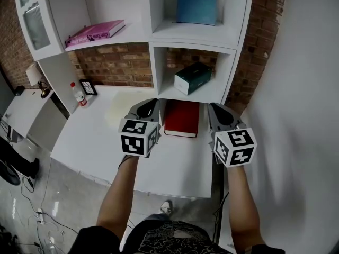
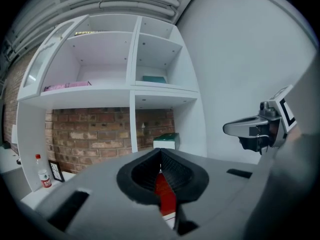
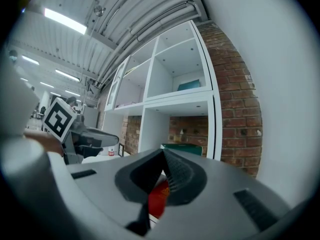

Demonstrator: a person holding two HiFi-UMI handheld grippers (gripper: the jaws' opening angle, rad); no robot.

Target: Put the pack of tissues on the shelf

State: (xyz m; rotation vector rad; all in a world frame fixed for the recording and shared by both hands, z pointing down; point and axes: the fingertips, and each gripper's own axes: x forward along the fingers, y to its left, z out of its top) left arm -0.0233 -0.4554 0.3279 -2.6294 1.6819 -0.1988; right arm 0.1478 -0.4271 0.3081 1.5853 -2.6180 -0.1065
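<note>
Left gripper (image 1: 150, 108), right gripper (image 1: 219, 113): jaws closed, both empty, flanking red book (image 1: 182, 118). Pack of tissues (image 1: 193, 78) lies askew in the lower shelf (image 1: 214, 97) compartment. Risk: a careless forward swing could knock it out.

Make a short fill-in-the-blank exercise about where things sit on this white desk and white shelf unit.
The dark green tissue box stands in the white shelf unit's lower ____ compartment.
The hardcover book lying flat on the white desk is ____.
The pink book lies on a shelf board to the ____ of the tall blue book.
Missing words: right; red; left.
</note>
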